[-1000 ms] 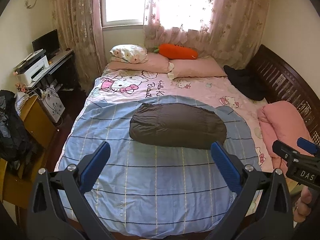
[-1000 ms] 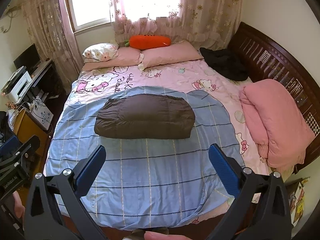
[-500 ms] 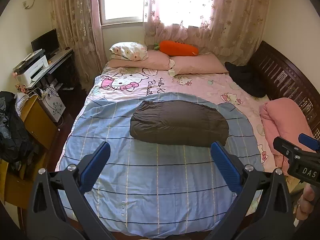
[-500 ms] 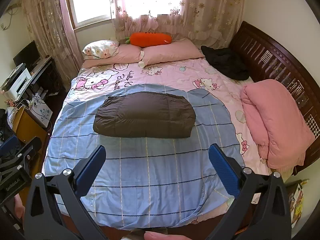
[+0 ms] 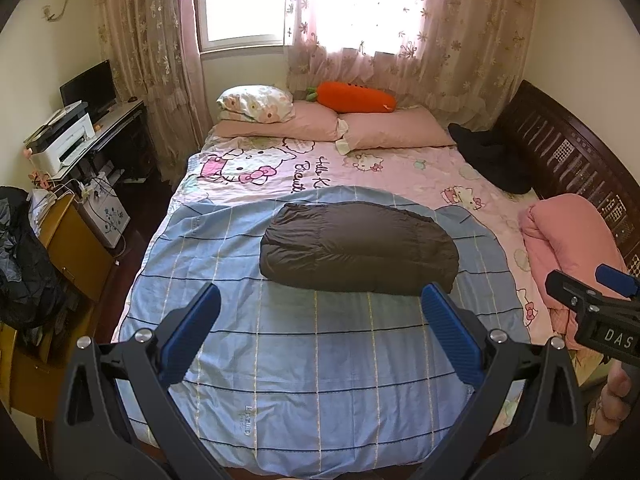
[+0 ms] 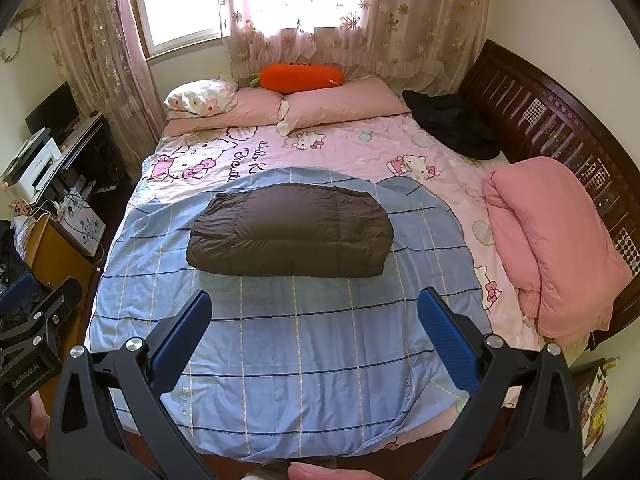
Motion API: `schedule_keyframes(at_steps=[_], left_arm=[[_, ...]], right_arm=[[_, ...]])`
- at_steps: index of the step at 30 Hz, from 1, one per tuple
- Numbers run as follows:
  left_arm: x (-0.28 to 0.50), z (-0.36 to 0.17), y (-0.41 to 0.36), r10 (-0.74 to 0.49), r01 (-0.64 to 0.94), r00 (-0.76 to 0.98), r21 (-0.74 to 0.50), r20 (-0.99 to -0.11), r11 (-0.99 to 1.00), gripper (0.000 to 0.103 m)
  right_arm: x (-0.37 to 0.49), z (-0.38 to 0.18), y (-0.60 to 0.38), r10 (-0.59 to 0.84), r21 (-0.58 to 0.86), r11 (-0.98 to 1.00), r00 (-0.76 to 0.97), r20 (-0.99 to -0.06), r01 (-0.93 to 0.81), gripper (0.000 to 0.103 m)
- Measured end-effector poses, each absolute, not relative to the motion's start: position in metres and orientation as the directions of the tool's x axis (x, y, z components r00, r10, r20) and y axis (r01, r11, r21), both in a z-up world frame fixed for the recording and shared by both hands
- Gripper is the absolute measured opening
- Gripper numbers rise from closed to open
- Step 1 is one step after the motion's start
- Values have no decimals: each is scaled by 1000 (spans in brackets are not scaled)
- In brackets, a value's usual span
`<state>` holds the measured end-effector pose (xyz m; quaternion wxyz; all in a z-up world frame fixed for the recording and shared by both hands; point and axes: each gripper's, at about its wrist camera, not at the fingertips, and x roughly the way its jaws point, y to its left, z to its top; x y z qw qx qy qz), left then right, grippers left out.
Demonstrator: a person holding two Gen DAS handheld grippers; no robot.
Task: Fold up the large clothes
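Note:
A dark brown padded garment (image 5: 358, 252) (image 6: 290, 232) lies folded into a compact bundle in the middle of the blue checked sheet (image 5: 320, 360) (image 6: 320, 340) on the bed. My left gripper (image 5: 320, 300) hangs open above the sheet's near half, well short of the bundle, with nothing between its blue pads. My right gripper (image 6: 314, 300) is likewise open and empty, at about the same distance from the bundle. Each gripper shows at the edge of the other's view.
A rolled pink quilt (image 6: 552, 240) lies along the right side by the dark wooden bed frame (image 6: 560, 120). A black garment (image 6: 452, 124), pink pillows (image 6: 340, 104) and an orange carrot cushion (image 6: 300, 76) sit at the back. A desk with a printer (image 5: 64, 140) and cabinet stand left.
Both grippers have drawn back and risen slightly from the bed, so the folded bundle sits a bit lower and farther in view. Both stay open; the bundle has not moved.

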<state>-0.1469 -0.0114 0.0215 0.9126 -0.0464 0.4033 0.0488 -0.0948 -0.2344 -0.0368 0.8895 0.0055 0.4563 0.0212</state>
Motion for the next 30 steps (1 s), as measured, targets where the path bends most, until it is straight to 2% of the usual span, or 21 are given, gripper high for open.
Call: schedule_keyframes(at_steps=[30], left_arm=[[-137,14,-13,48,-109,654,-31,-755,994,101]], right_arm=[[-99,-49,-232,38,35,999,563,-826,-16,102]])
